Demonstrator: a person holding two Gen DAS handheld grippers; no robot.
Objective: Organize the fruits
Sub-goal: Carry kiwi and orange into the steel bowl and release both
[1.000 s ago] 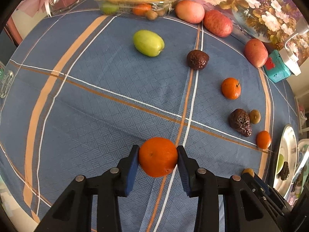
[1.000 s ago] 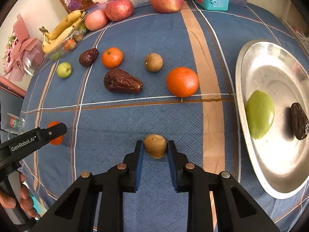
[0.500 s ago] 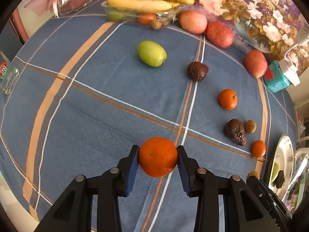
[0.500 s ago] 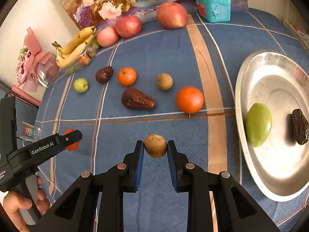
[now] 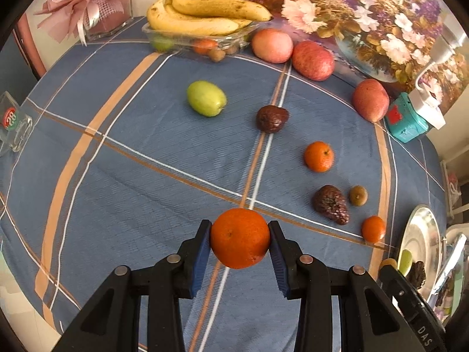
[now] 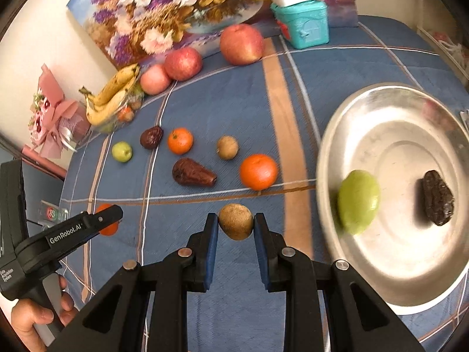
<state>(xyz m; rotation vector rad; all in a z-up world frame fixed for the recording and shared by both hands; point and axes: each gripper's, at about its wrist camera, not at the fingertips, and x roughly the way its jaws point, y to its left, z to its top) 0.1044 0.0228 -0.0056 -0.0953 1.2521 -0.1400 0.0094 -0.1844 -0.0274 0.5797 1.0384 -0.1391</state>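
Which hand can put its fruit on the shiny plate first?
Probably the right. The right gripper, jaws shut on the small brown fruit, sits close beside the silver plate. The left gripper, holding the orange, is farther away.

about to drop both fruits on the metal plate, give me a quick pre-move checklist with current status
1. Left tool grips the orange between both pads: ok.
2. Right tool grips the small brown fruit squarely: ok.
3. Metal plate has bare space: ok; only a green fruit and a dark wrinkled fruit lie in it.
4. Plate close to the right tool: ok.
5. Left tool's route past the loose orange on the cloth: cannot tell.
6. Plate image sharp enough to aim: not ok, blurred in the right wrist view.
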